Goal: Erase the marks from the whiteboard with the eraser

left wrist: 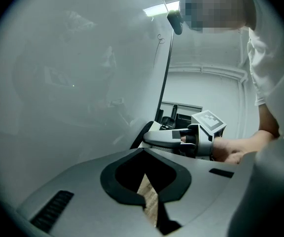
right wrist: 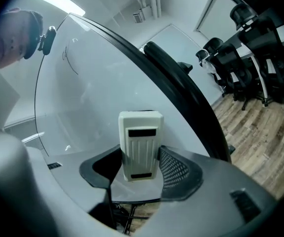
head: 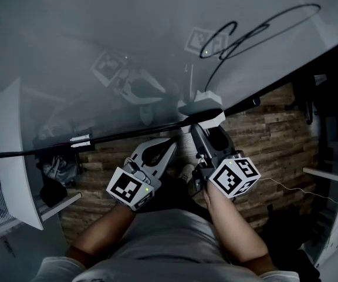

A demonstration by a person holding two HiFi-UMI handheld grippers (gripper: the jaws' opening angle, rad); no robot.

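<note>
While the eraser (right wrist: 141, 144) sits near the board's lower edge: we hold it upright in the right tool (right wrist: 141, 171), jaws closed on its sides.
Marks (head: 257, 34): higher, to our right; we bring the felt there, flat.
Whiteboard (head: 98, 34): glossy; we use firm, overlapping strokes.
Left tool (left wrist: 143, 152): jaws together, empty, held aside.

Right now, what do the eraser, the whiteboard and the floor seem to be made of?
Eraser, clamped in the right gripper: cream hard plastic by the look, matte, with moulded ribs on its back. Whiteboard: smooth glossy panel, either glass or coated board, since it shows sharp reflections. Floor: wood planks or wood-look laminate, with visible grain and plank seams.
</note>
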